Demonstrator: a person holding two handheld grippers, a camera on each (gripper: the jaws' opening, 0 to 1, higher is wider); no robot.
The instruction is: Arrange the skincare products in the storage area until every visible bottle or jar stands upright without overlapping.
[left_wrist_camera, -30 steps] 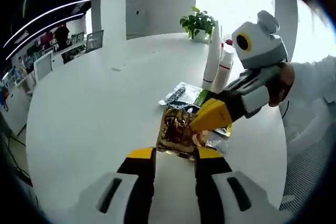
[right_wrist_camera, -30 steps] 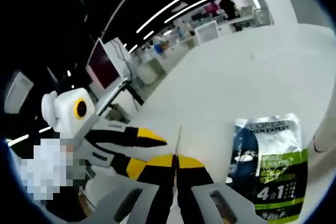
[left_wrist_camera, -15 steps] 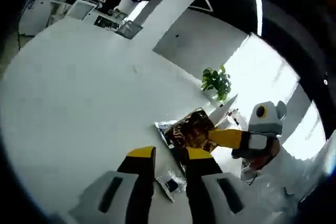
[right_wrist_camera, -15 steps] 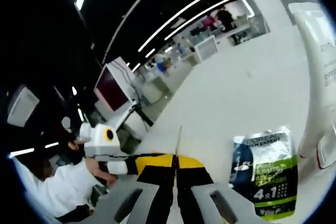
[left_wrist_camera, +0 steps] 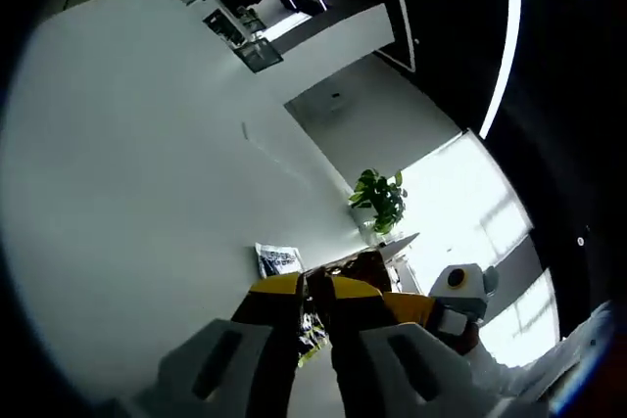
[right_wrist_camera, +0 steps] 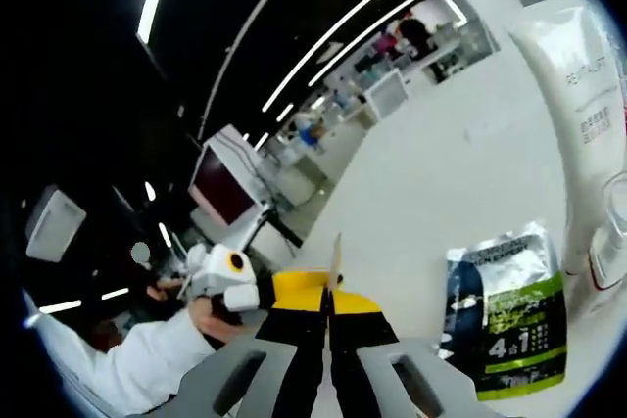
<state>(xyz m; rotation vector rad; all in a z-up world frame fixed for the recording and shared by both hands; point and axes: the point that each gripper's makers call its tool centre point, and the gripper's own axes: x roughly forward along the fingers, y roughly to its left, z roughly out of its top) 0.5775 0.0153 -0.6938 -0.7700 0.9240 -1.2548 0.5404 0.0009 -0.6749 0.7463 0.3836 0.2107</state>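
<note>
Both tongs clenched on one thin gold sachet (right_wrist_camera: 336, 259) above the white counter (right_wrist_camera: 441, 183), beside a green-and-black sachet (right_wrist_camera: 502, 312).

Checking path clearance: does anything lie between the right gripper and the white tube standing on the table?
Yes. In the right gripper view, the green-and-white sachet lies flat on the table between the right gripper and the upright white tube.

Left gripper (left_wrist_camera: 315, 293) jaws narrowed — gold pouch (left_wrist_camera: 364, 266) lifted off table (left_wrist_camera: 127, 193).
</note>
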